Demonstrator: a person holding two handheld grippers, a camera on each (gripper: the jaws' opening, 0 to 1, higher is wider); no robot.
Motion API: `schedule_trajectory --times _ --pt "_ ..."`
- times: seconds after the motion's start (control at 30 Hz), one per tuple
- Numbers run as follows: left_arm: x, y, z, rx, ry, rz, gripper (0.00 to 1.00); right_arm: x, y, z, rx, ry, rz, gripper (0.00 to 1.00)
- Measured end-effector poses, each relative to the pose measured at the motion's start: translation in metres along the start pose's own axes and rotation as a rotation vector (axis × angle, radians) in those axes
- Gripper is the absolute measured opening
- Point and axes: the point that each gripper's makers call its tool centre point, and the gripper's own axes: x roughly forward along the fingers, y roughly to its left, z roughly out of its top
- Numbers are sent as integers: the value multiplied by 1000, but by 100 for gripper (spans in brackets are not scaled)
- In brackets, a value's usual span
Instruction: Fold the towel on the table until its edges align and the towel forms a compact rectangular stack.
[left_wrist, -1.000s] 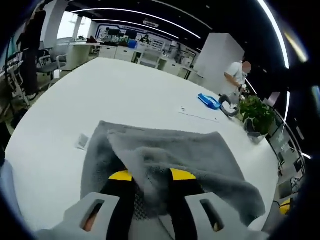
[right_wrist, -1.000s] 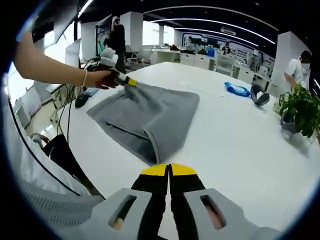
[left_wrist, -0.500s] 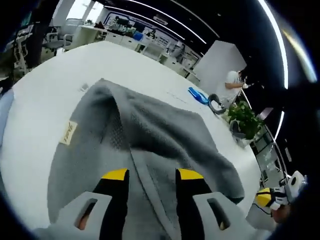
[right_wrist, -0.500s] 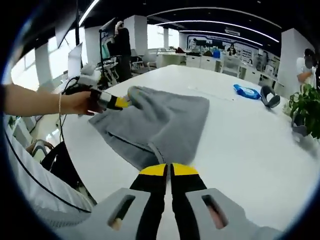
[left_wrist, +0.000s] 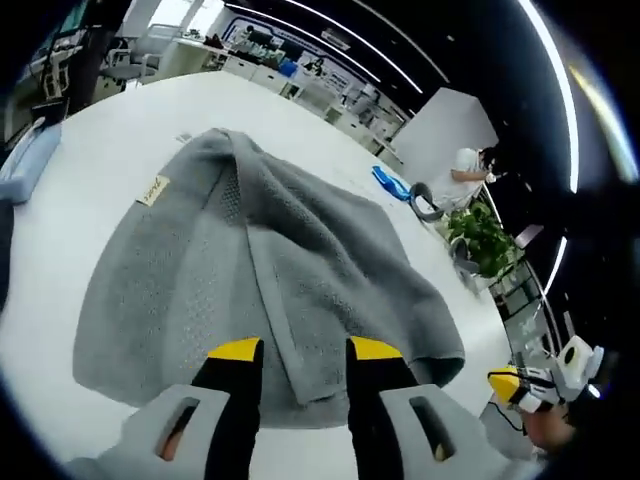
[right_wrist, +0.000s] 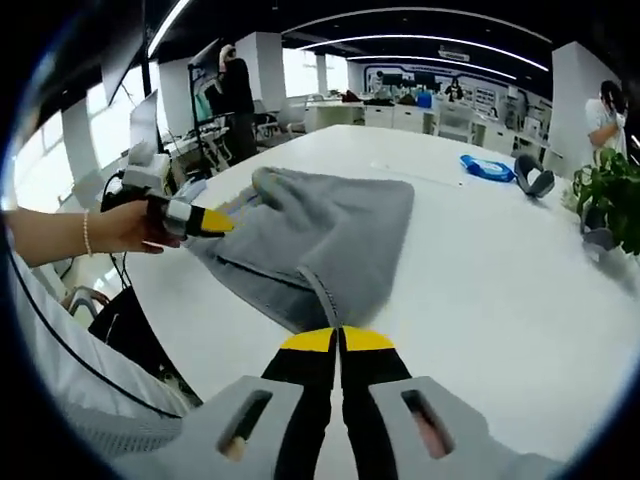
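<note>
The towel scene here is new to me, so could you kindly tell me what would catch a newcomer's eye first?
The rumpled grey towel on the white table dominates, with a small tan label near one edge. The left gripper hangs open over its near edge, while the right gripper is shut at a corner. A potted plant stands at the table's far side.

A: Lighting? 
B: Bright, even overhead light from long ceiling strips (left_wrist: 340, 45); daylight enters through windows (right_wrist: 300, 72) far back. The white counter (right_wrist: 480, 260) glares mildly.
A: Shadows? 
B: Soft, only under the towel (left_wrist: 270, 270) folds.
A: Quality? 
B: Strong fisheye bending at edges; centre sharp, periphery smeared and dim in both views.
</note>
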Motion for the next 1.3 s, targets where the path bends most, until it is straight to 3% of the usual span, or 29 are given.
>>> schedule_trajectory --times 0.17,0.3,0.47,0.8,0.97,1.1,1.3 --pt "4 -1 -15 -24 30 19 21 0 1 -1 0 0 5 0" --pt "4 3 -15 -8 32 53 6 -1 4 -2 -5 2 9 0" --pt "-7 -1 -1 -43 11 36 4 -2 2 -1 -2 -5 4 0" --pt "-42 5 39 8 -96 81 4 -1 2 -3 9 -3 5 0" --pt "-55 18 47 -6 -120 112 4 -1 3 -4 12 0 12 0" --pt "-61 34 47 15 -128 174 4 0 3 -4 14 1 13 0" --pt "-56 68 40 52 -86 280 5 -1 0 -6 16 6 13 0"
